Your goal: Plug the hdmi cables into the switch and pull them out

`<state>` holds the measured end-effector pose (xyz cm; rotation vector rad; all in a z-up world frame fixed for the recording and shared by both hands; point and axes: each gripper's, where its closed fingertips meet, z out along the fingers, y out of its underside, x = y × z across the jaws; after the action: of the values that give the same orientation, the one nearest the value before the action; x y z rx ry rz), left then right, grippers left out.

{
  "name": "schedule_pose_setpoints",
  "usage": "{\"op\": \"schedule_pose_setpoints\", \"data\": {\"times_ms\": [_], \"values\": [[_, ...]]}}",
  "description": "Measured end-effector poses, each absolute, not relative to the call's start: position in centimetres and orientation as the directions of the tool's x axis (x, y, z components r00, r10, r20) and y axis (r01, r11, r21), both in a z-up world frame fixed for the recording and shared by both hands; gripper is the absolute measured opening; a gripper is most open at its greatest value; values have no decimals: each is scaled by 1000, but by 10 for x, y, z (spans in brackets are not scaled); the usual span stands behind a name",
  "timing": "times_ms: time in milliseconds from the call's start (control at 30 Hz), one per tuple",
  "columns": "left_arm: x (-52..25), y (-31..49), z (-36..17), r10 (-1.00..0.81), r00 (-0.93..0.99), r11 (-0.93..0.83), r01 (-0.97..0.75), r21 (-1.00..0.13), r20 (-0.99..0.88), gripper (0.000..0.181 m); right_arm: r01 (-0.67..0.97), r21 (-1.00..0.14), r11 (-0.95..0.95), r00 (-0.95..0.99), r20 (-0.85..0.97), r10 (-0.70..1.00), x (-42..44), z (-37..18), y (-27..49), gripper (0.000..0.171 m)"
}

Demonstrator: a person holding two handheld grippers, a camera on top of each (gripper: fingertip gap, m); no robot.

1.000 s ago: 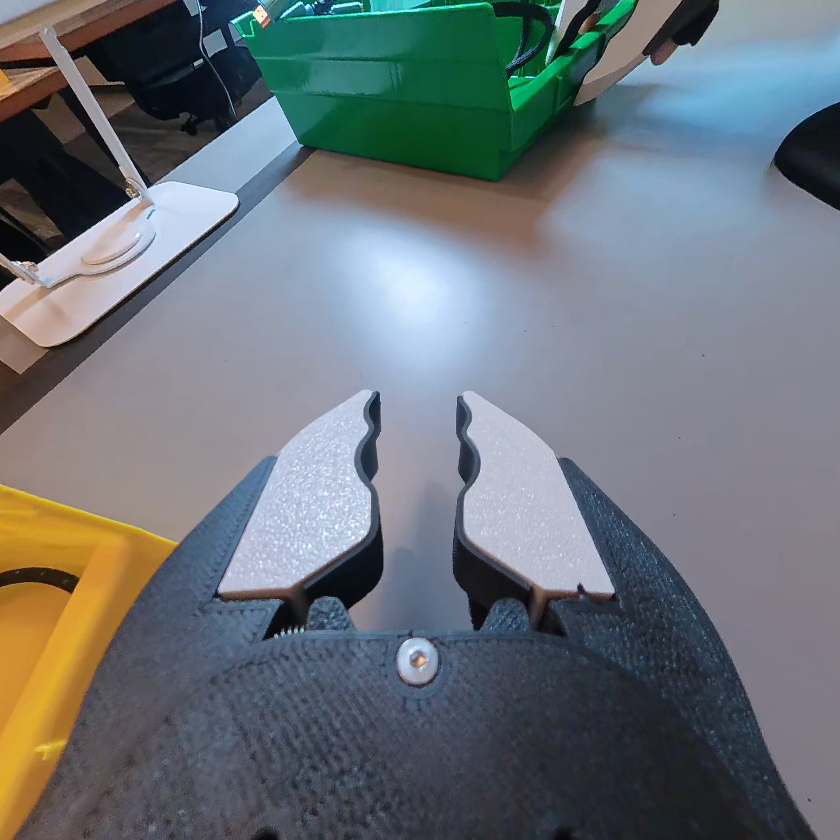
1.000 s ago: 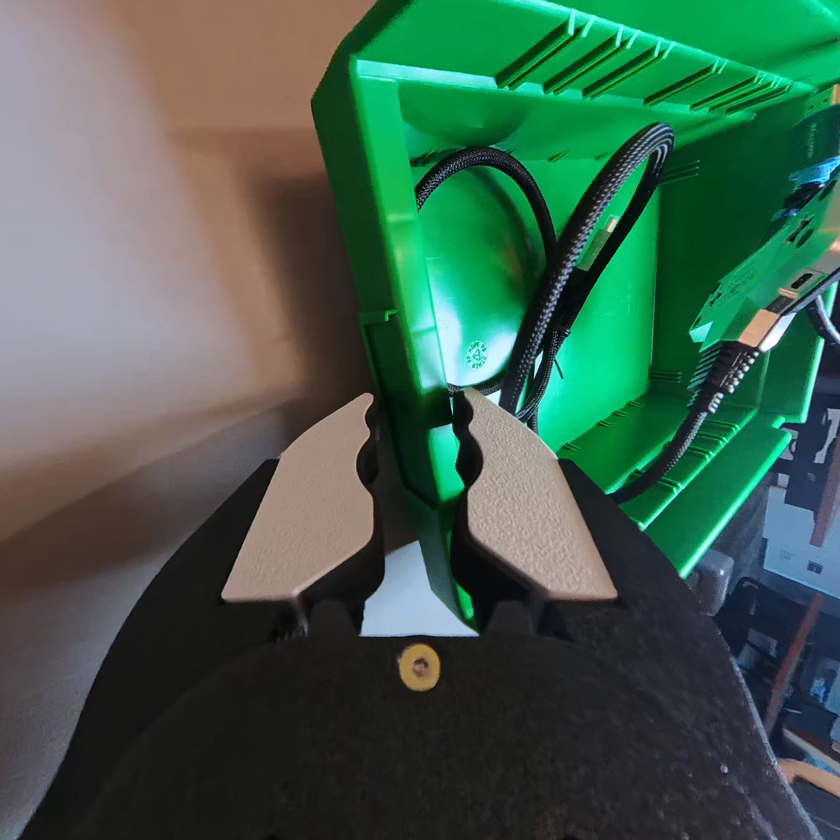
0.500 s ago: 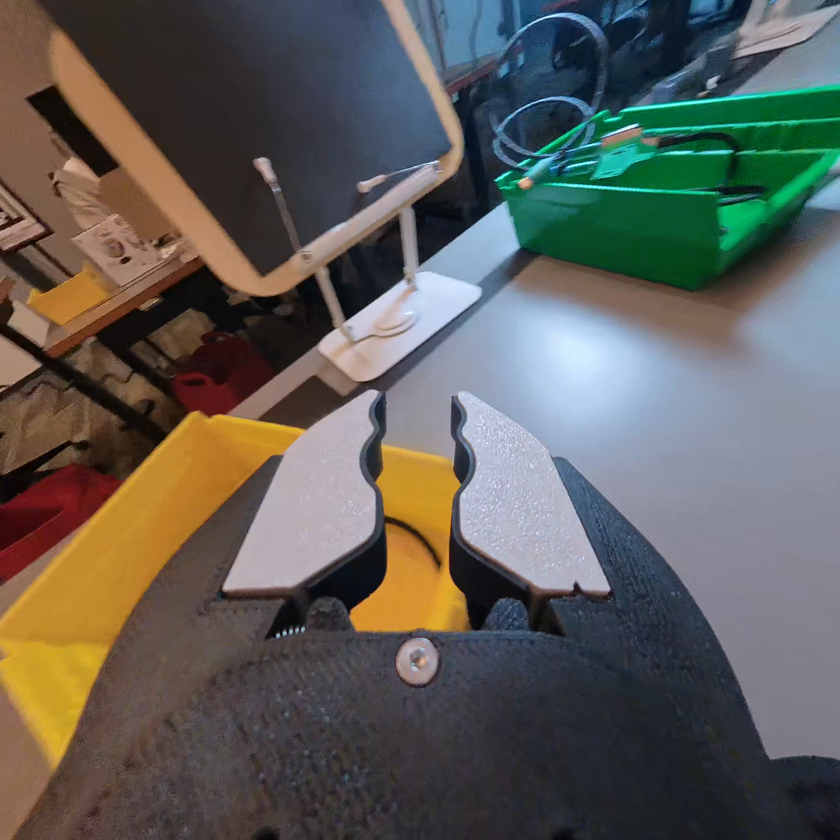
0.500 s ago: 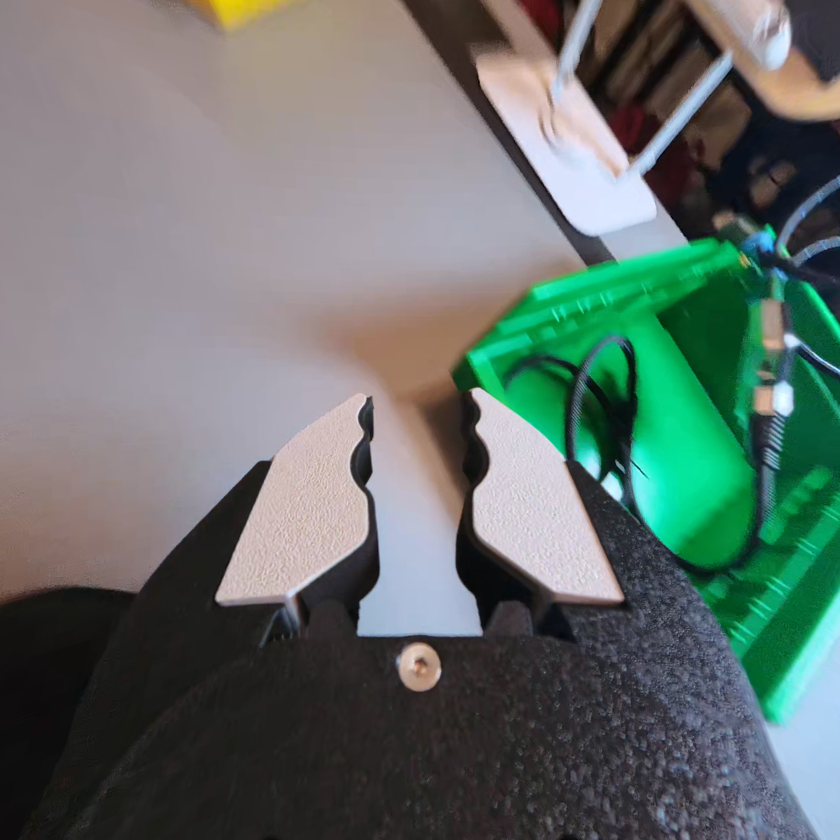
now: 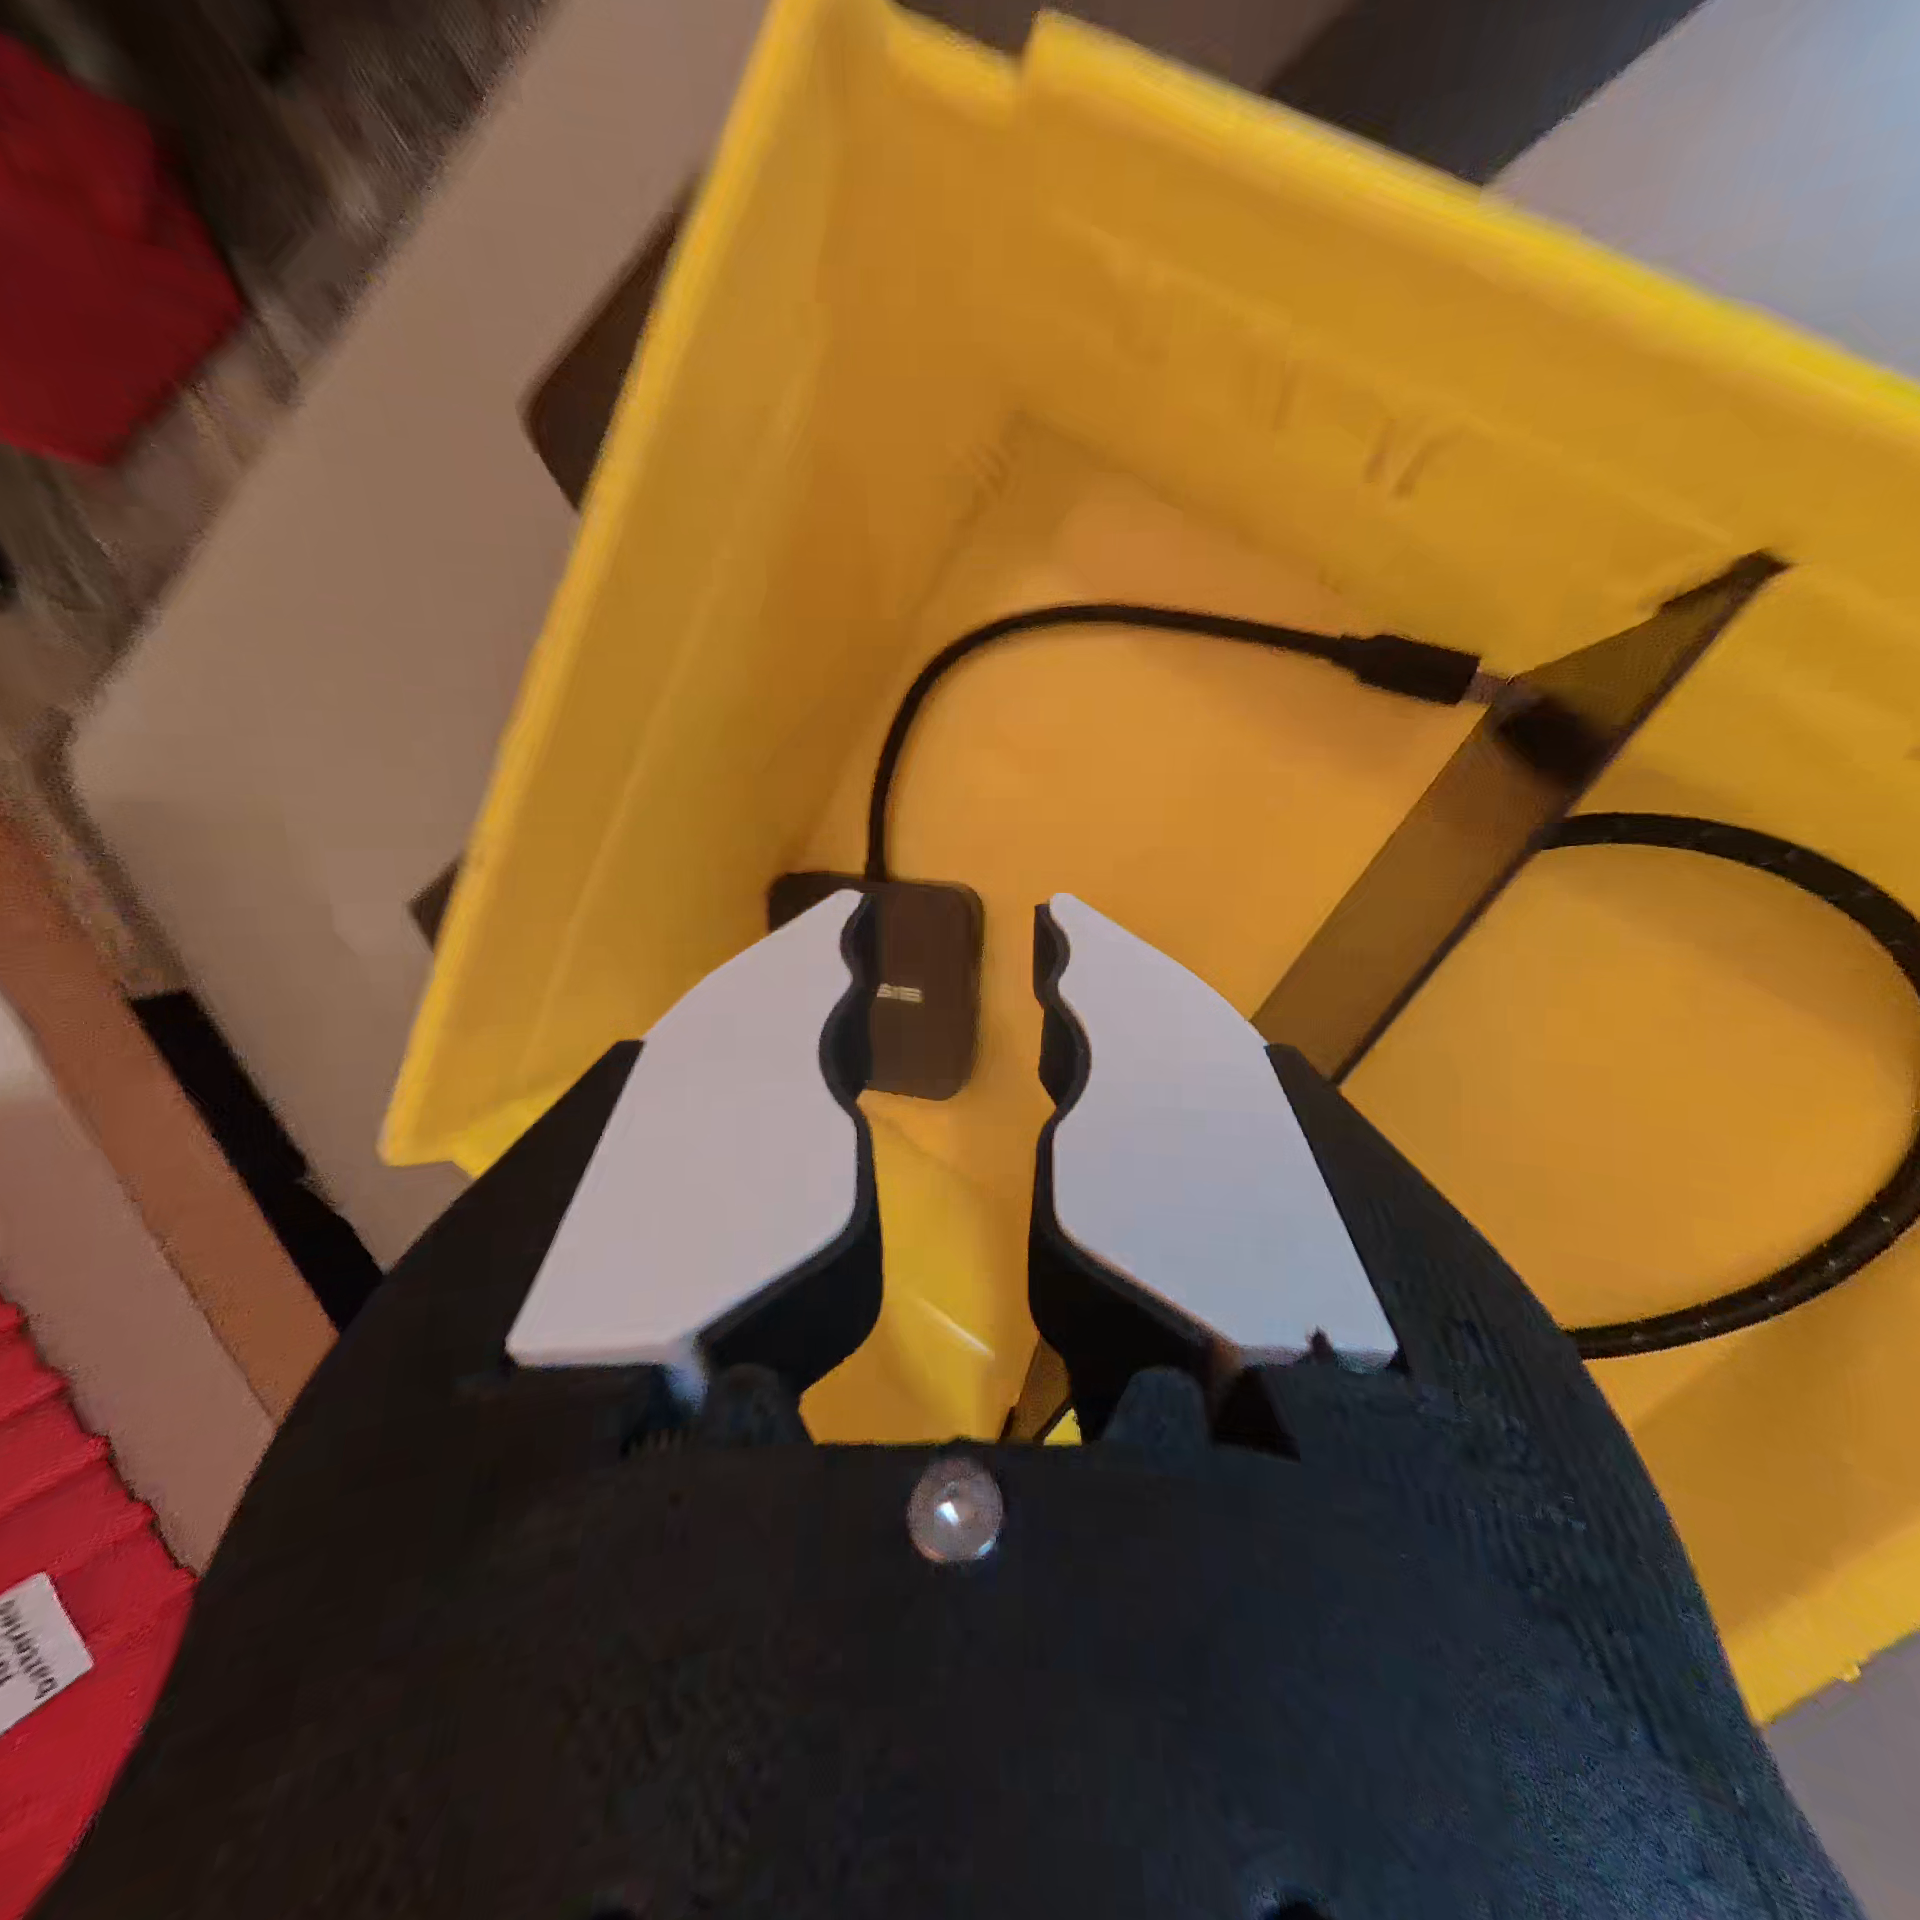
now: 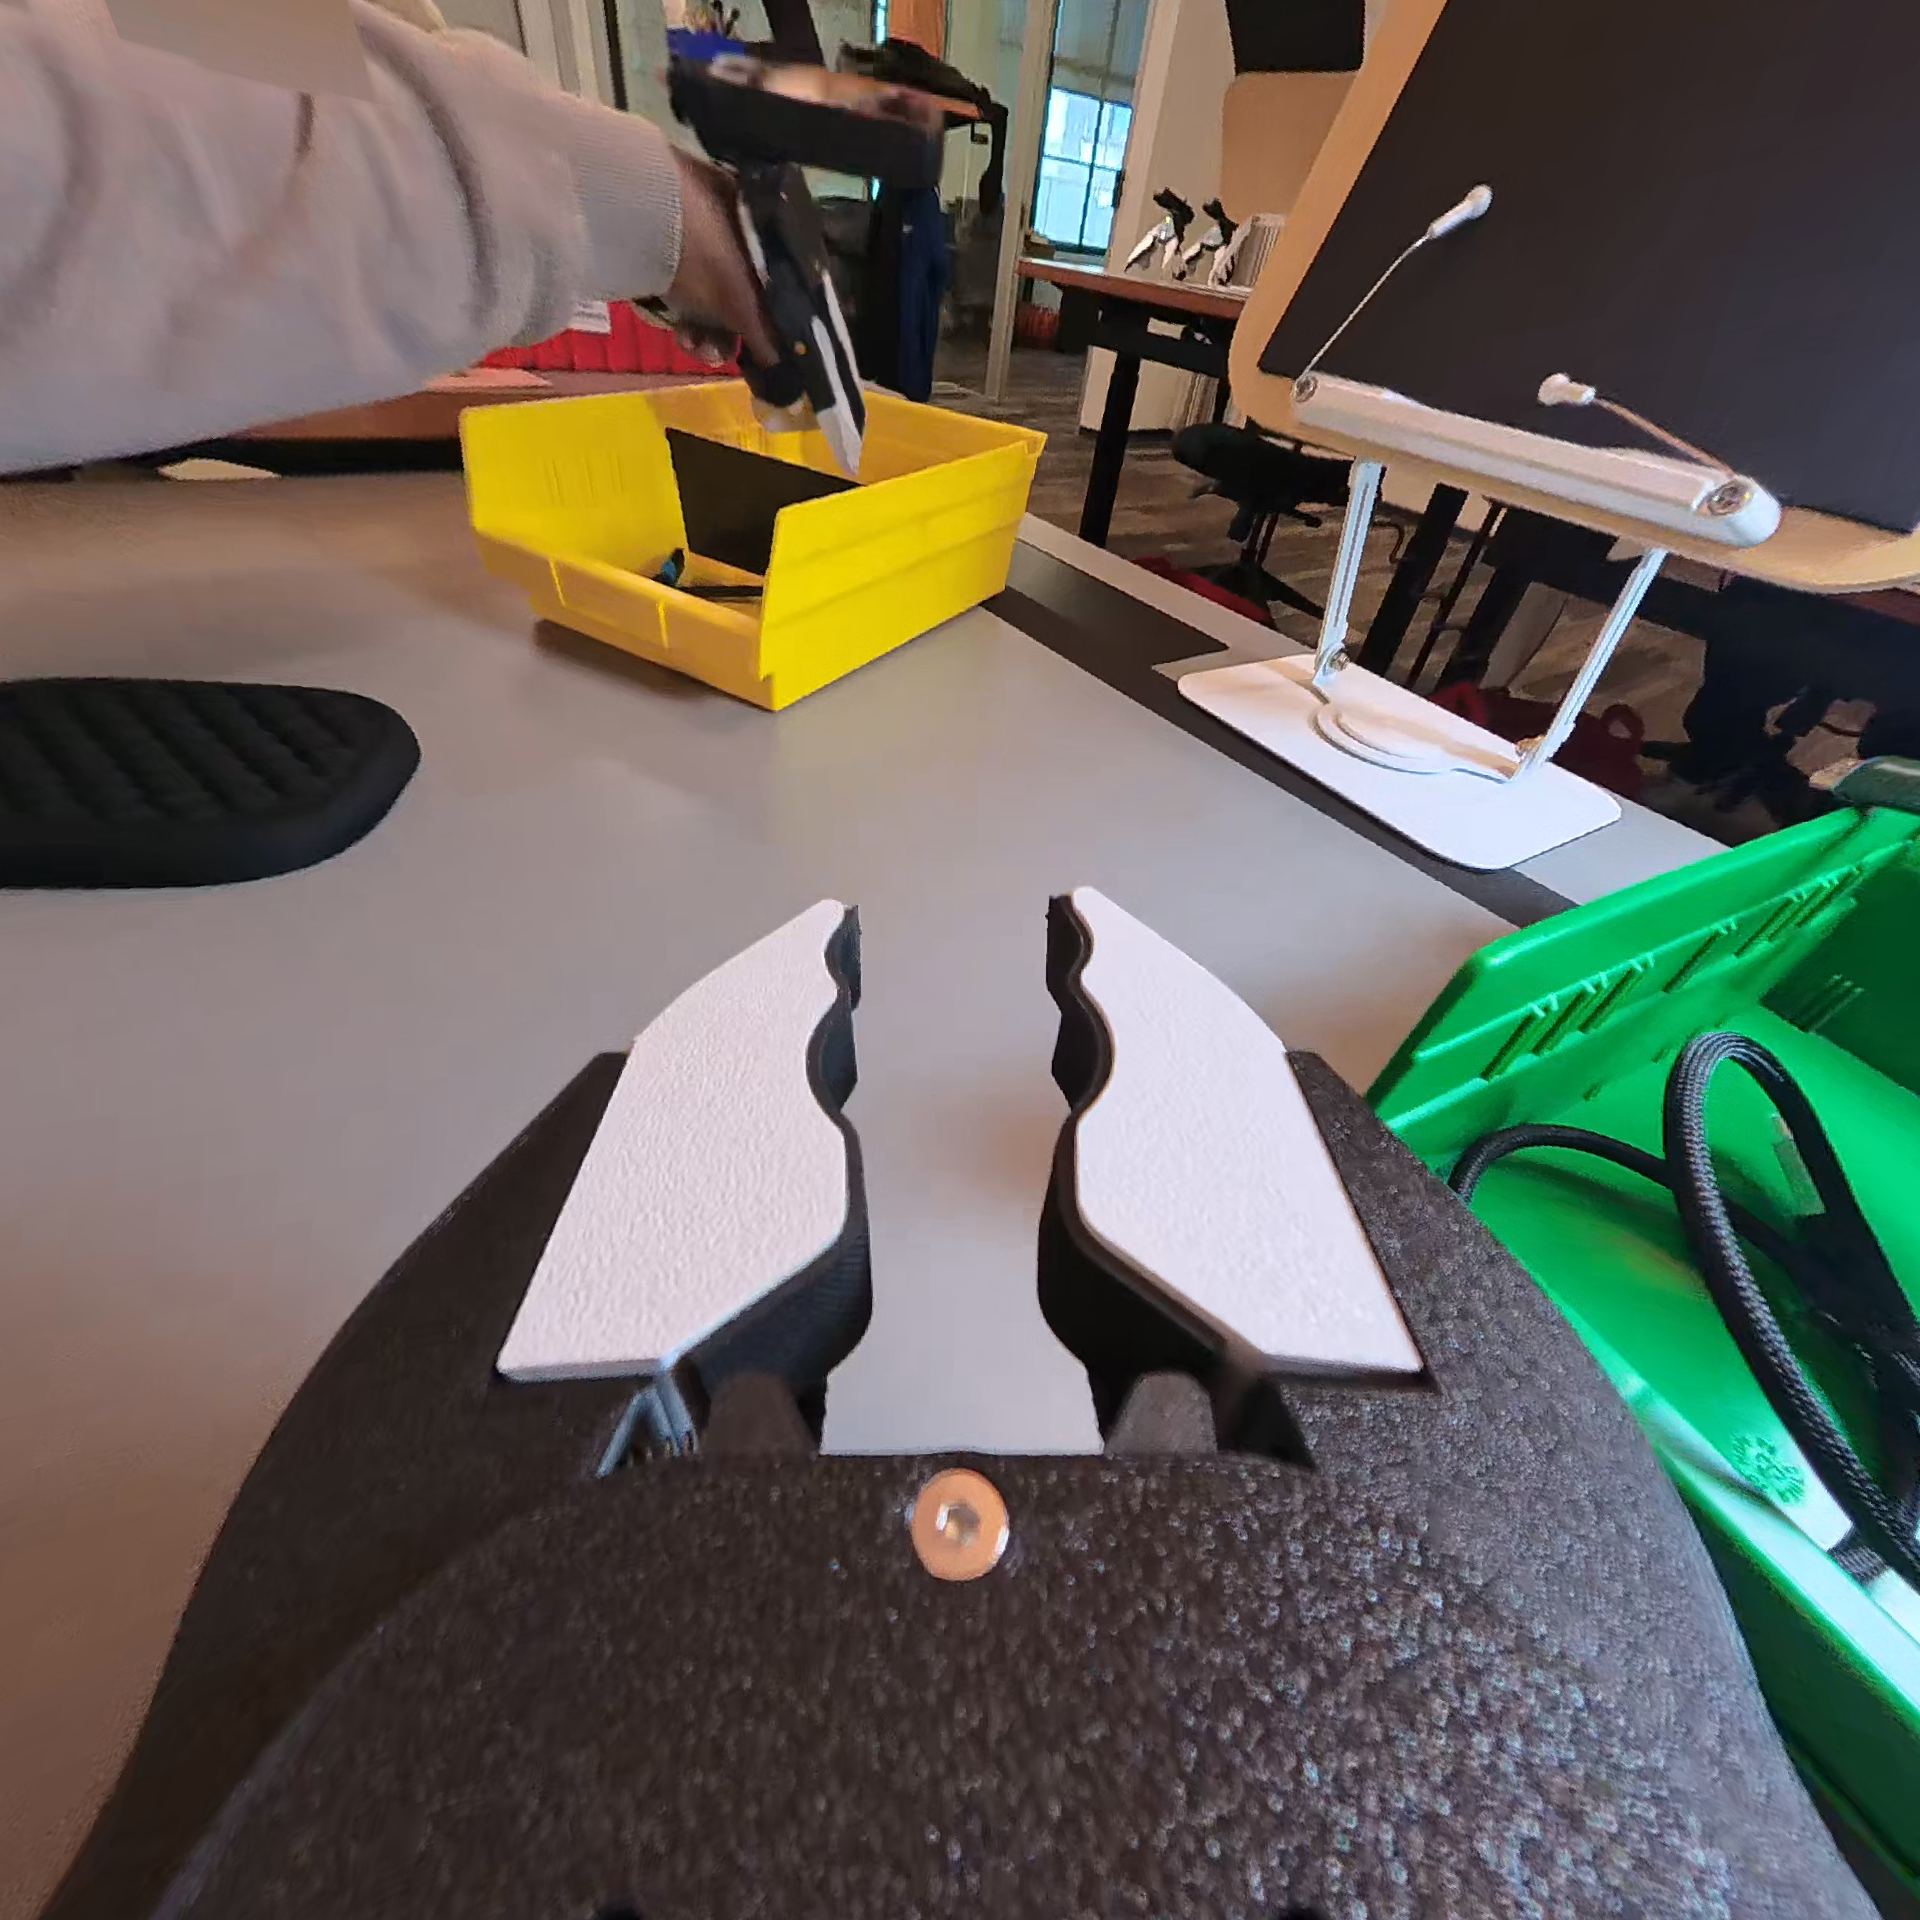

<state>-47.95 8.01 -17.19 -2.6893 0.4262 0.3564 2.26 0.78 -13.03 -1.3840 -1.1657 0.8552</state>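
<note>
**Hovering over the switch in the yellow bin**

You are holding your left claw (image 5: 951, 914) released and empty above the yellow bin (image 5: 790, 436), and the black switch (image 5: 925, 987) is lying just ahead of its tips, offset toward the left finger, long axis running away from you. Your right claw (image 6: 951, 914), also parted and empty, is idling over the bench (image 6: 623, 831) beside the green bin (image 6: 1621, 987) of cables (image 6: 1745, 1247), well apart.

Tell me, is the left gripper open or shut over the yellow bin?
Open: the left gripper shows a clear gap between its fingers, holding nothing, above the yellow bin.
</note>
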Motion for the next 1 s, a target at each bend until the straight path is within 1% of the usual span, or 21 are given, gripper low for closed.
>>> {"op": "schedule_pose_setpoints", "data": {"times_ms": [33,100,167,200,333,367,433,467,533,700,833,900,967,1000], "values": [[-483,78,-184,-245,929,-905,-322,-278,-279,31,183,-981,59,258,105,960,22,-132,8,34],[-500,75,-203,-232,928,-945,-286,-159,-290,38,189,-981,34,248,81,966,21,-137,9,33],[-514,70,-216,-190,941,-973,-219,-76,-279,49,198,-980,23,241,72,968,20,-142,10,32],[-520,68,-221,-150,952,-984,-169,-52,-269,54,205,-978,27,240,77,968,20,-143,10,32],[-531,70,-231,-31,978,-998,-43,-54,-204,69,226,-974,14,226,67,972,20,-151,12,31],[-530,71,-234,-28,983,-998,-38,-51,-183,73,225,-974,1,222,52,974,19,-152,13,31],[-530,68,-241,-56,985,-998,-58,-8,-163,78,219,-975,-24,215,24,976,18,-153,13,31],[-530,65,-245,-67,986,-998,-65,17,-151,79,216,-976,-36,212,11,977,18,-153,13,31],[-527,68,-248,-60,992,-998,-59,11,-108,75,213,-976,-53,211,-7,978,18,-155,14,30],[-515,67,-251,-115,993,-993,-115,11,-2,68,215,-972,-92,203,-48,978,19,-160,15,30],[-513,63,-250,-203,979,-978,-203,44,-15,68,219,-969,-117,204,-72,976,19,-162,16,30],[-512,64,-248,-244,968,-969,-241,49,-53,68,221,-969,-112,207,-66,976,20,-162,15,29],[-512,67,-240,-269,957,-963,-268,27,-105,68,225,-970,-93,207,-46,977,22,-161,14,29],[-511,71,-233,-275,953,-961,-277,-1,-124,68,225,-971,-80,208,-32,978,22,-160,13,29]]}}
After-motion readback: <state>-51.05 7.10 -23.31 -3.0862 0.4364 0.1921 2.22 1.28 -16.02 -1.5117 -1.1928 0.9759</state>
